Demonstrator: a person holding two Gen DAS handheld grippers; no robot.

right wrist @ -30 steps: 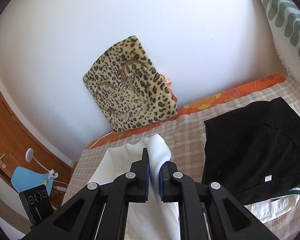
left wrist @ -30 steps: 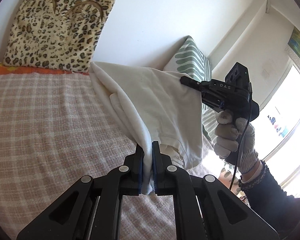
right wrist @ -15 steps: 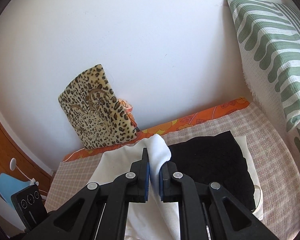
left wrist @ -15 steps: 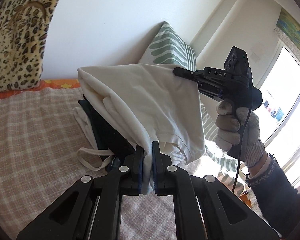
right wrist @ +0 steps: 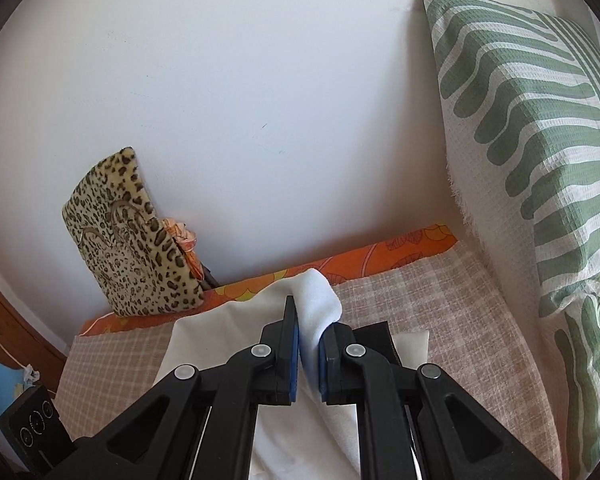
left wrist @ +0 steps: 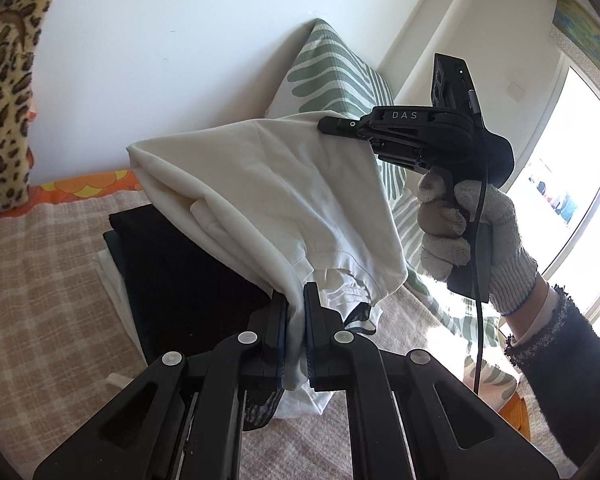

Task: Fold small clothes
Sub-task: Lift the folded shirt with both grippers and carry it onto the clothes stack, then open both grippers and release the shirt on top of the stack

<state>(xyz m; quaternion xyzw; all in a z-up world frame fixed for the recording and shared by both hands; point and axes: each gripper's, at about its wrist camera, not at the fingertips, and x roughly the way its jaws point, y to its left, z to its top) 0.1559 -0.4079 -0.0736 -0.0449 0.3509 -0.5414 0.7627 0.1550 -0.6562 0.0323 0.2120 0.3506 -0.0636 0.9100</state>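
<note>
Hanging in the air between the two grippers is a folded cream garment [left wrist: 268, 208], lifted clear of the bed. The left gripper [left wrist: 295, 332] has its jaws closed almost fully on the garment's lower hemmed corner, with only the bunched cloth between the blue pads. The right gripper [left wrist: 328, 125], seen from the left wrist camera in a white knit-gloved hand [left wrist: 472, 232], pinches the upper corner at its tips. From its own camera, the right gripper [right wrist: 309, 344] shows its jaws pressed nearly together on a fold of white cloth [right wrist: 316, 300] that bulges up over the fingertips.

The garment slopes down from the right gripper's corner to the left gripper's corner, its far folded edge sticking out toward the wall. Directly below it lies a stack of clothes on the checked bedspread [left wrist: 40, 300]: a black piece [left wrist: 188, 272] on top, with a white piece [left wrist: 114, 280] showing at the stack's edge beneath it. In the right wrist view a corner of the black piece [right wrist: 376, 330] and a strip of the white piece [right wrist: 412, 344] peek out beside the gripper.

A green-striped pillow [right wrist: 540, 160] stands upright against the wall at the right end of the bed. A leopard-print cushion [right wrist: 128, 248] leans on the wall further left, behind an orange patterned sheet [right wrist: 400, 248] along the bed's far edge.
</note>
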